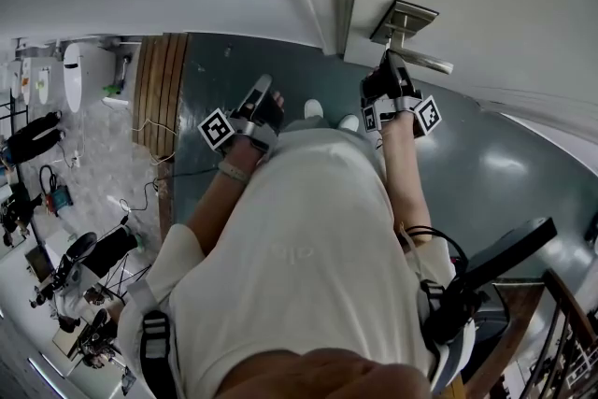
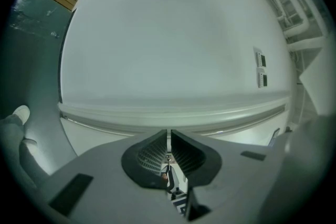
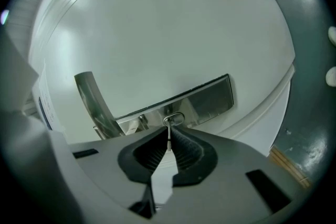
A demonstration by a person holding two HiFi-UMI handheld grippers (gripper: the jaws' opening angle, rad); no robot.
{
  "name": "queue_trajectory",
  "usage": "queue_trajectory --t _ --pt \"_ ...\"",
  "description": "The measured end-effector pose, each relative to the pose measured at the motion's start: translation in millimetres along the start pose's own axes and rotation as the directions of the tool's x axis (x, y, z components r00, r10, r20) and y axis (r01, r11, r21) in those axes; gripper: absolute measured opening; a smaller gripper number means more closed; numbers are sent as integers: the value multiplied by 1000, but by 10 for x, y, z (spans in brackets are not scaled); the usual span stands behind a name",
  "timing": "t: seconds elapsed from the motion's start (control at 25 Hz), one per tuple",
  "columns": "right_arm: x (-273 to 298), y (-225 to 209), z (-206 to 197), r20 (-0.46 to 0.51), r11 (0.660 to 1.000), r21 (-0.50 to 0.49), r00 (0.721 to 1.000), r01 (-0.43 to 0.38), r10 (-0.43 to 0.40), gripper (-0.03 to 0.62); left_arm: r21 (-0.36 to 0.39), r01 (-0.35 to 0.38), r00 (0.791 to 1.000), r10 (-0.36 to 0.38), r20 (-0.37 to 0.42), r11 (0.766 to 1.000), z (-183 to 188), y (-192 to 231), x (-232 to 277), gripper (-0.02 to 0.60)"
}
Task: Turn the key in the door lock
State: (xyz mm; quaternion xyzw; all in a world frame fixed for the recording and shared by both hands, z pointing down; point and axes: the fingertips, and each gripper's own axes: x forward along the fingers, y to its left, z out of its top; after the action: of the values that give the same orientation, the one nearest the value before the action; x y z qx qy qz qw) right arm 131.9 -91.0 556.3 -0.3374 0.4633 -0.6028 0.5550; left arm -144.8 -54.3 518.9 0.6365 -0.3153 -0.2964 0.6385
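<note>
1. Where the right gripper (image 3: 168, 135) reaches the white door (image 3: 173, 34), its jaws are seen clamped on the key (image 3: 168, 125), whose thin blade is pinched between the pads.
2. The key is seated in the lock (image 3: 175, 118) on the metal plate (image 3: 212, 98), near the lever handle (image 3: 90, 99).
3. The left gripper (image 2: 168, 139) is pointed at a white wall (image 2: 168, 34), with its jaws brought together and nothing held between them.
4. From the head view, the left gripper is seen well apart from the lock, above the dark floor (image 1: 505, 163).

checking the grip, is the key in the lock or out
In. The key runs into the lock, right gripper shut on it.
</note>
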Motion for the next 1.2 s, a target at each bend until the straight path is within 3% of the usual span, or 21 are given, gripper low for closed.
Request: queue_trajectory --t 0.2,0.24,0.28,0.32,0.36,0.4,0.44,0.48,0.52,0.56,0.6,0.64,0.72,0.84,0.96,1.2 --pt "-90 52 23 -46 971 -212 991 111 -123 43 -9 8 1000 -8 1 1000 -13 15 41 11" --pt "-144 88 29 -54 946 -296 986 136 -159 43 -16 13 1000 -13 4 1000 -10 19 48 11" --pt "-202 135 35 -64 896 -416 978 156 -200 43 -23 17 1000 -17 6 1000 -9 27 56 11" --pt "-259 186 43 -72 800 -577 966 164 -249 43 -32 22 1000 -22 10 999 -8 36 65 11" --pt "-312 233 53 -67 638 -755 949 153 -307 44 -39 27 1000 -26 12 999 -5 49 73 11" --pt "-362 268 65 -38 403 -907 929 121 -367 43 -44 31 999 -30 14 999 1 64 80 11" --pt "-406 296 68 14 124 -990 911 71 -413 43 -46 34 999 -33 15 998 6 81 85 11" --pt "-435 320 54 74 -148 -989 897 10 -436 43 -47 37 999 -36 14 998 8 97 91 11" --pt "-446 339 19 125 -367 -929 890 -50 -438 43 -50 39 999 -38 12 998 7 110 96 11" --pt "-439 345 -32 159 -522 -847 887 -103 -433 43 -53 40 999 -39 12 998 5 123 102 11" --pt "-423 326 -87 179 -624 -767 884 -149 -431 43 -58 40 999 -40 11 997 4 137 108 11" --pt "-405 284 -136 191 -692 -696 880 -191 -435 43 -65 40 999 -40 12 997 3 150 115 11" --pt "-370 172 -224 200 -774 -575 871 -267 -449 43 -73 41 999 -40 14 997 -4 170 124 11" --pt "-306 17 -322 211 -844 -419 867 -336 -451 44 -79 43 999 -41 20 996 -17 174 111 11" --pt "-200 -34 -334 253 -878 -329 863 -348 -437 43 -80 44 999 -41 31 996 -3 154 72 11" --pt "-20 -41 -289 286 -906 -289 875 -309 -390 44 -82 40 998 -36 55 996 59 135 -29 11"
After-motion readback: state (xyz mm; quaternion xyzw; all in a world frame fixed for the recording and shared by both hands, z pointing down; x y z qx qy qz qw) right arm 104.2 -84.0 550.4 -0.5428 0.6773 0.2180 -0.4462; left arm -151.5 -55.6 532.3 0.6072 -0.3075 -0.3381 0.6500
